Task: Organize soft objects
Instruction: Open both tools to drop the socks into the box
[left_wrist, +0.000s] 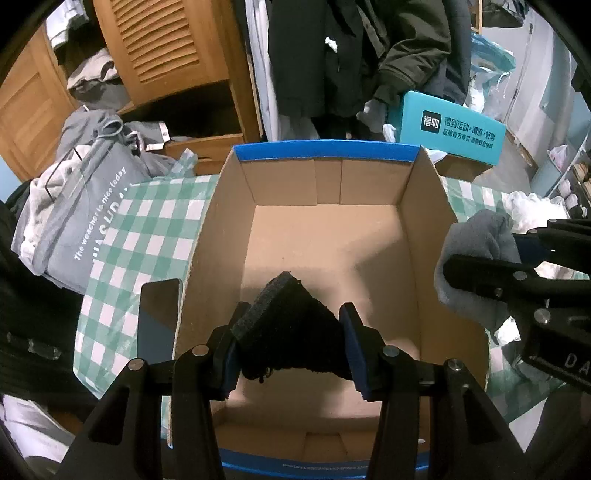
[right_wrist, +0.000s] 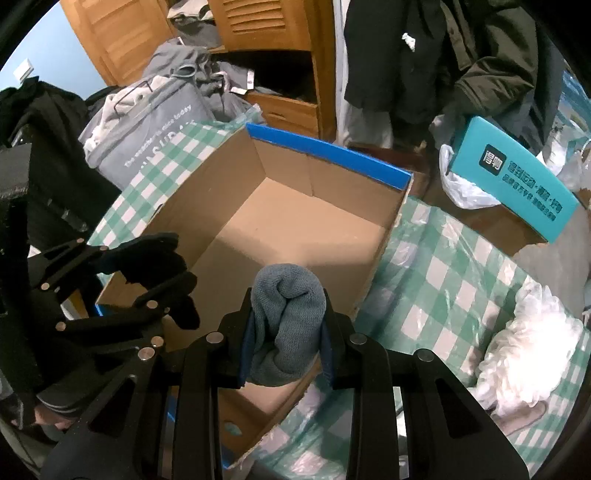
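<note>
Over cardboard box (left_wrist: 325, 236), black sock (left_wrist: 291, 325) between left claw (left_wrist: 291, 354) pads.

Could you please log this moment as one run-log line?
left gripper: holds black sock over box | right gripper: holds grey sock | box: empty

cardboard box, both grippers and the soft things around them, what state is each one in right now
open-topped brown cardboard box with blue rim: upright, empty inside
left gripper: shut on black knitted sock, over the box
right gripper: shut on rolled grey sock, at the box's edge
white fluffy item: lying on the checked cloth
dark phone: lying flat beside the box
</note>
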